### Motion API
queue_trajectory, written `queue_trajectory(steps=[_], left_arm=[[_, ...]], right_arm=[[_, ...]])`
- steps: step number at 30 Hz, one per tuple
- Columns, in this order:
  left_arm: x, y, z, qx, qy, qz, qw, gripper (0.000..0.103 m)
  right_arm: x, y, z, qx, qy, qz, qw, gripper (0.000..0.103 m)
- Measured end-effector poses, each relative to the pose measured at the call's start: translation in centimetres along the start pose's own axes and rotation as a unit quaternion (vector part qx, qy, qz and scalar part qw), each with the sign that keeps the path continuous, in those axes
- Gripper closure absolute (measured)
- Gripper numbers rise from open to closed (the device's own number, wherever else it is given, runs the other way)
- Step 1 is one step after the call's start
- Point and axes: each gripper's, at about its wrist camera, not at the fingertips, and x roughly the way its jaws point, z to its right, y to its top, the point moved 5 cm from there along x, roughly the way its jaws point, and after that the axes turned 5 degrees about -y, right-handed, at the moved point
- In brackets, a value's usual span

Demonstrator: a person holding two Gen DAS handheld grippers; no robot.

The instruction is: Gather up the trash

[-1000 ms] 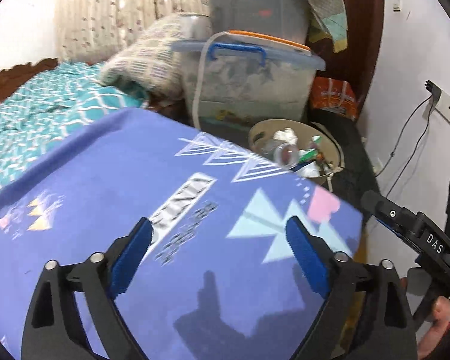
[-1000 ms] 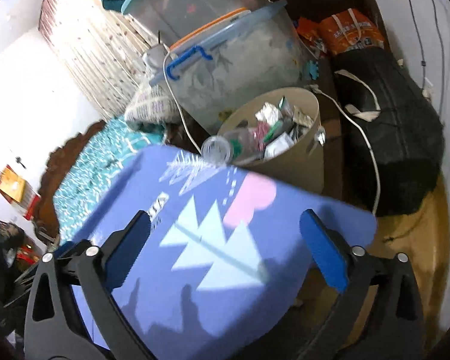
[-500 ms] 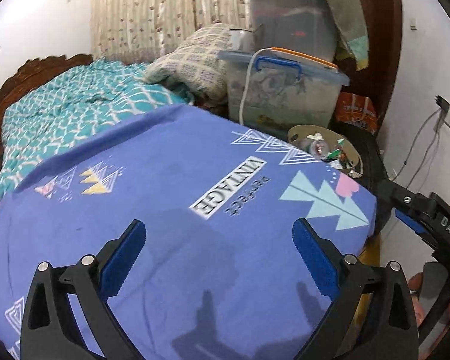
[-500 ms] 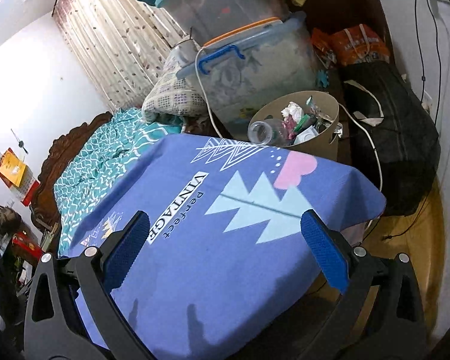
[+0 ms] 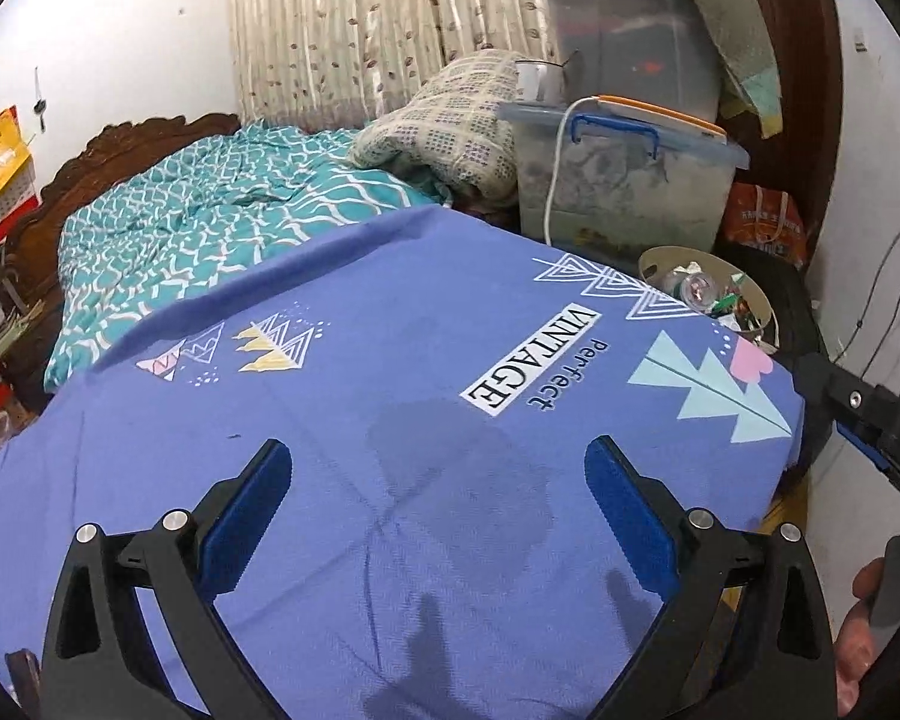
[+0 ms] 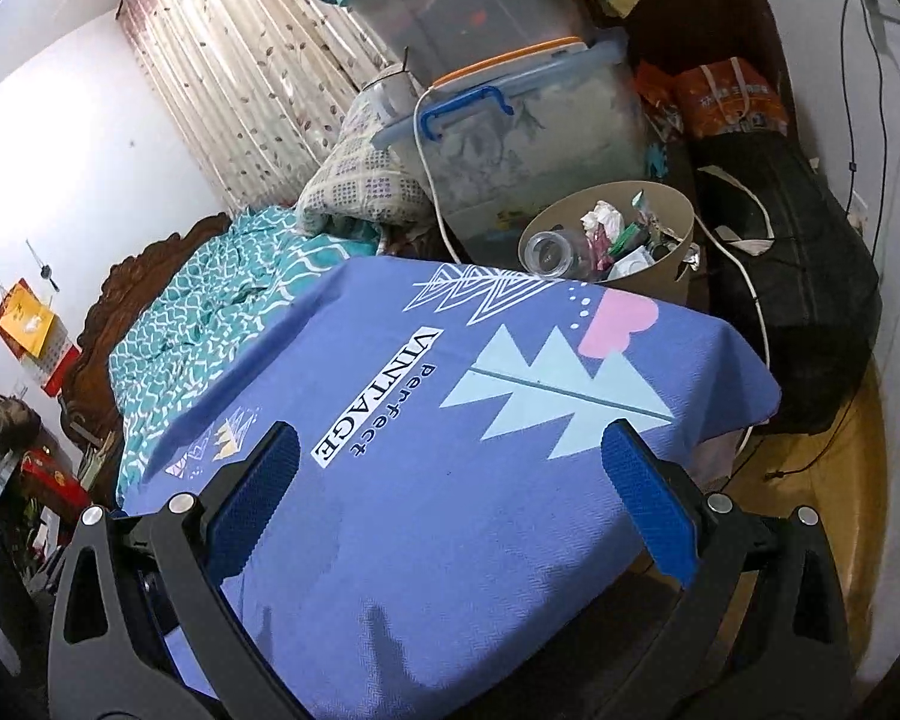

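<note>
a bed with a carved wooden headboard and teal patterned cover lay ahead-left. a leaf-print curtain hung on the far white wall; wooden floor showed to the right.

Beige trash bin upright beyond the table, full of wrappers and a bottle

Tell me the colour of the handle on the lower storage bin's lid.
Blue: the handle on the lower storage bin shows best in the right wrist view.

Trash bin apparently behind table, before storage box.
</note>
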Motion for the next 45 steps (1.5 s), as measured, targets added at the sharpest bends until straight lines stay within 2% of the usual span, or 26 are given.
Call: queue_trajectory(steps=[6,13,20,25,31,37,45], left_arm=[[0.1,0.5,1.1,0.014,-0.009,0.001,0.9999,0.009],[1.9,0.6,0.5,0.016,-0.003,-0.011,0.9998,0.009],[4.0,1.2,-0.3,0.014,-0.03,-0.025,0.9991,0.009],[4.9,1.7,0.1,0.034,-0.045,-0.039,0.9976,0.009],[4.3,2.0,1.3,0.044,-0.061,-0.04,0.9964,0.009],[2.4,1.3,2.6,0.042,-0.062,-0.029,0.9968,0.009],[-1.5,0.1,4.1,0.029,-0.035,0.004,0.999,0.009]], right_arm=[[0.0,0.4,0.3,0.003,-0.013,0.003,1.0,0.003],[1.7,0.5,0.0,0.007,-0.035,-0.003,0.999,0.003],[2.6,-0.3,-0.4,0.017,-0.069,-0.014,0.997,0.003],[1.5,-0.6,-0.4,0.037,-0.087,-0.013,0.995,0.003],[-1.3,-1.2,-0.2,0.029,-0.101,0.007,0.994,0.003],[-3.8,-0.8,0.2,0.011,-0.085,0.026,0.996,0.003],[-6.2,-1.1,0.8,-0.015,-0.042,0.037,0.998,0.003]])
